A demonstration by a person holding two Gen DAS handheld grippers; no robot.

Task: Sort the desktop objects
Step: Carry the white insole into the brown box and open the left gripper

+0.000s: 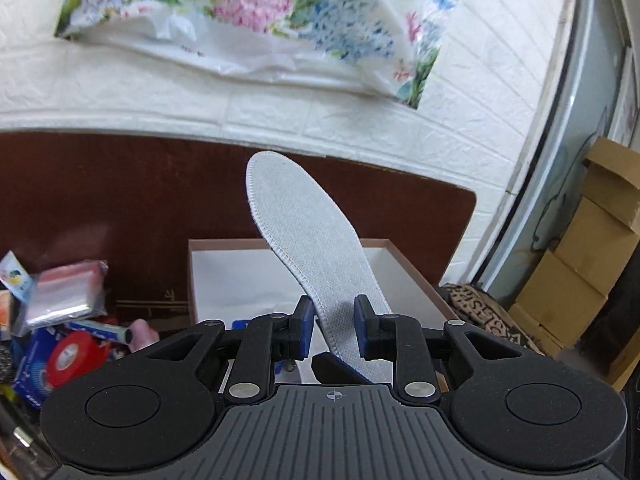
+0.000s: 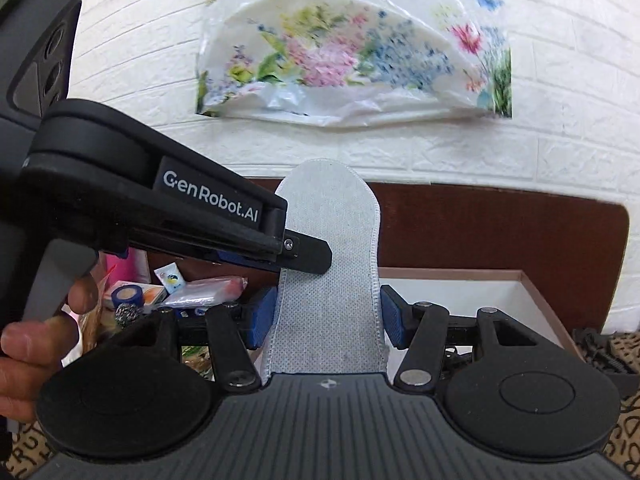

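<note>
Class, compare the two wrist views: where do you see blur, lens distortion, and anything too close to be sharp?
Left wrist view: the floral bag and the clutter at lower left are smeared, the insole stays crisp, and the wall bows with the fisheye. Right wrist view: the bag is softly blurred, the table edge curves, and the hand at the left rim is close and soft.

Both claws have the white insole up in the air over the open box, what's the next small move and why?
Probably lower the insole toward the open box. The left claw pinches it edge-on, and the right claw clamps it across its width, so it hangs clear above the box's white floor. The clutter lies off to the left, so the box looks like the nearest free spot.
</note>
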